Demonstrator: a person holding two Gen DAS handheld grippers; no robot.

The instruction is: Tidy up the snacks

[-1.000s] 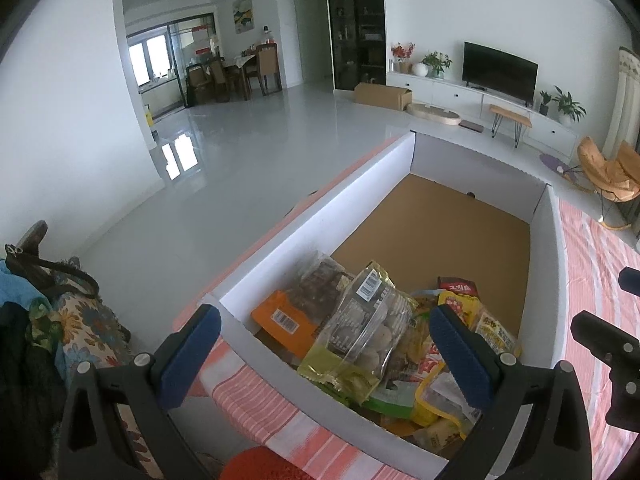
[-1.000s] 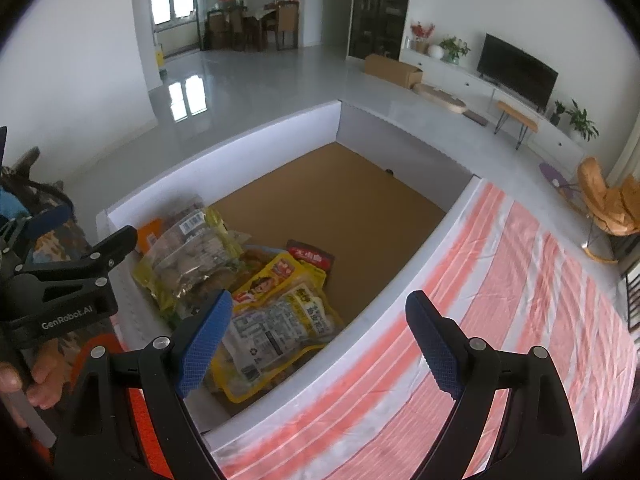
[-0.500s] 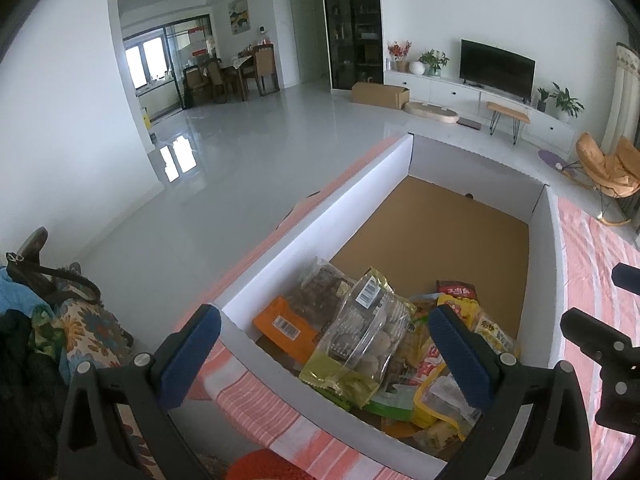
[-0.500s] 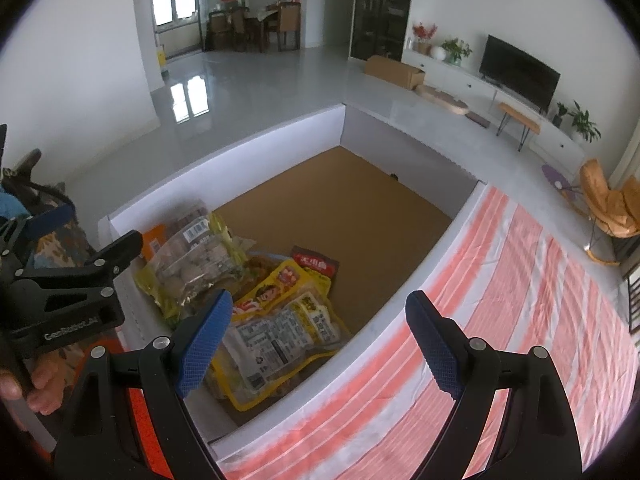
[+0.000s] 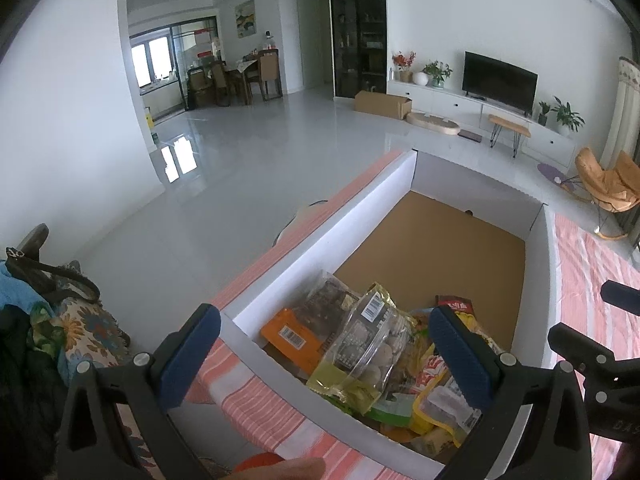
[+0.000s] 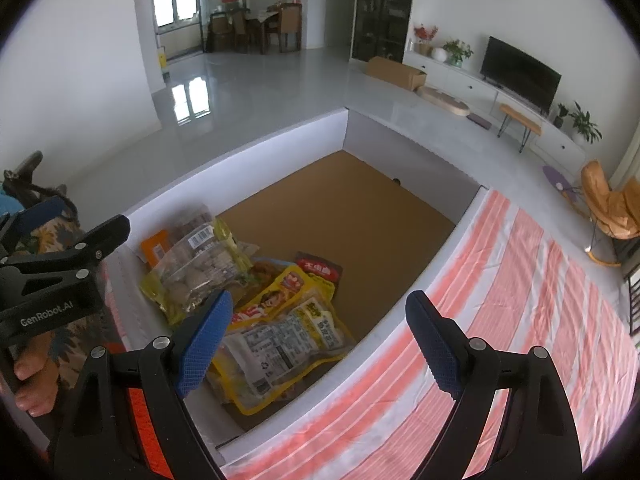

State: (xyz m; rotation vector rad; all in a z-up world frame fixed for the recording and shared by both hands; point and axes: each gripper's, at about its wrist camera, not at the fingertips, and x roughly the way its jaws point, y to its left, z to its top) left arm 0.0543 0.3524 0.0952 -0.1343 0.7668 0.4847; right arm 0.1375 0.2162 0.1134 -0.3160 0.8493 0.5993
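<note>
Both tongs, left [image 5: 324, 356] and right [image 6: 320, 340], gape wide and empty above a white-walled box [image 6: 240, 156]. Snack packets sit piled in its near corner: clear mushroom bag [image 6: 200, 268], orange packet [image 5: 290, 334], yellow pouch [image 6: 288, 336]. Box rests on striped cloth [image 6: 520, 300].

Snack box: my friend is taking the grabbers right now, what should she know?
Left gripper: open, empty, above the near end of the box.
Right gripper: open, empty, over the box's near right wall.
Snack packets lie piled at the near end; the clear bag of round snacks is on top. The far brown floor is bare.
Nothing gripped yet; sorting looks undone.
</note>
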